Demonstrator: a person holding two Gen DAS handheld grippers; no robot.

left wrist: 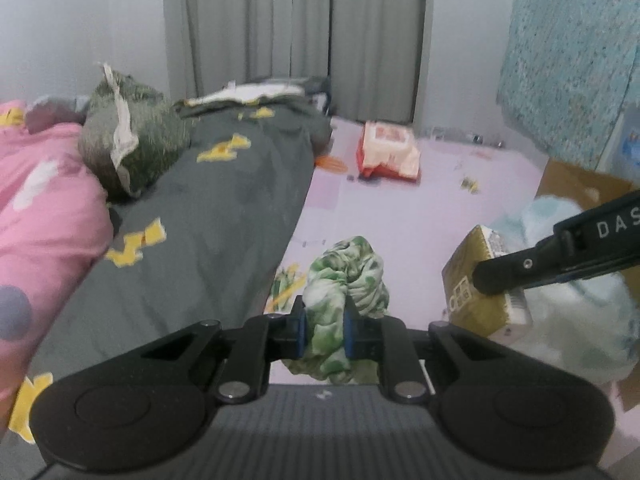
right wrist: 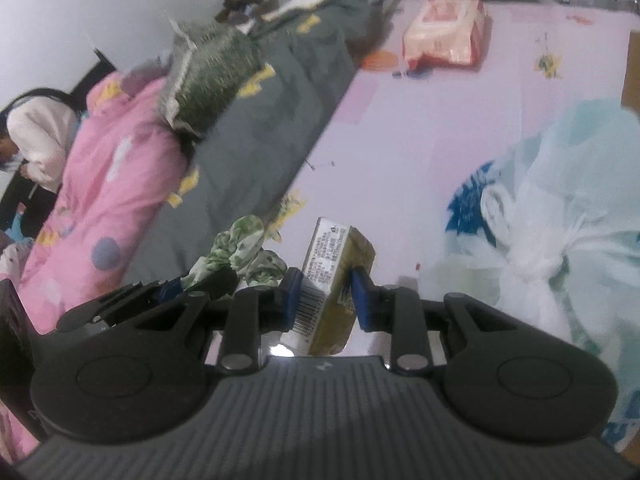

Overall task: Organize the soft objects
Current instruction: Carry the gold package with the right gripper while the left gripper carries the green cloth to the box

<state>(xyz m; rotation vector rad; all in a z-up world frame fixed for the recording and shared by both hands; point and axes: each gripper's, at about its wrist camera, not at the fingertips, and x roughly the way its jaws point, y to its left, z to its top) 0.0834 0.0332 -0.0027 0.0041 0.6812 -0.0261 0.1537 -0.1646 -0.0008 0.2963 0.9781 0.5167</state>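
Left wrist view: left claw [left wrist: 324, 330] clamped on green-white cloth [left wrist: 340, 280] above the pink floor [left wrist: 400, 208]; "DAS" readable on the right claw's arm. Right wrist view: right claw [right wrist: 325, 294] clamped on gold tissue pack [right wrist: 336, 276] (barcode visible, print unreadable), plus a seated person [right wrist: 36, 140] beside the bed [right wrist: 248, 128].

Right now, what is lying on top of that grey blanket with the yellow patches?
A greenish cushion rests on the grey blanket, beside a pink quilt. At the far end lies a pile of white and dark things. What the blanket covers cannot be seen.
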